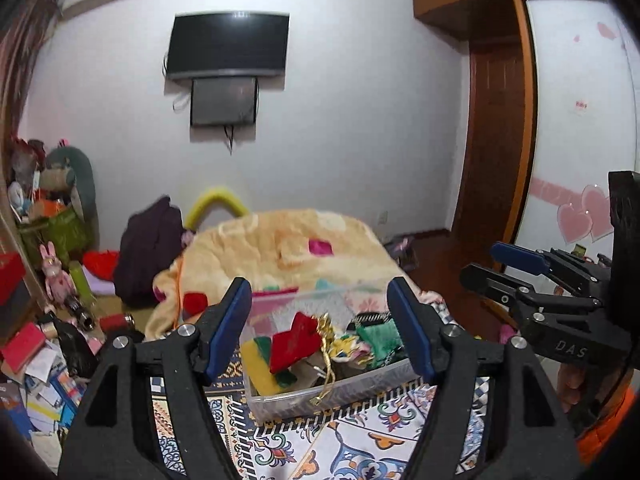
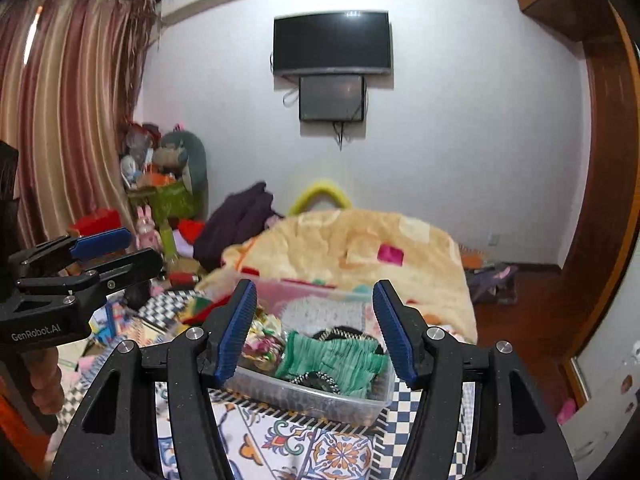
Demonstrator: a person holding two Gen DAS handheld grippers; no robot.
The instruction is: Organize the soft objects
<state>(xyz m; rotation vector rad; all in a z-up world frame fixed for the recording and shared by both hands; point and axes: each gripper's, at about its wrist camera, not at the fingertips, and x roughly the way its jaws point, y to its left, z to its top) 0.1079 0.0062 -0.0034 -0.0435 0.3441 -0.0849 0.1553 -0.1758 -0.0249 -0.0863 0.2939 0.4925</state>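
A clear plastic bin [image 1: 320, 398] [image 2: 312, 398] rests on a patterned bed cover. It holds soft items: a red cloth [image 1: 296, 340], a yellow cloth [image 1: 260, 368], a gold tassel cord [image 1: 328, 360] and a green knitted piece [image 1: 378, 338] [image 2: 336, 360]. My left gripper [image 1: 318, 292] hovers above and in front of the bin, open, with nothing between its blue pads. My right gripper [image 2: 315, 288] is likewise open and empty over the bin's right half. Each gripper shows in the other's view, the right gripper [image 1: 480, 262] at the right edge and the left gripper [image 2: 142, 248] at the left edge.
A peach blanket [image 1: 288, 248] is heaped on the bed behind the bin. A dark bag [image 1: 148, 252] and floor clutter of books and toys [image 1: 48, 344] lie to the left. A wooden wardrobe [image 1: 500, 140] stands at the right, and a TV [image 1: 228, 44] hangs on the far wall.
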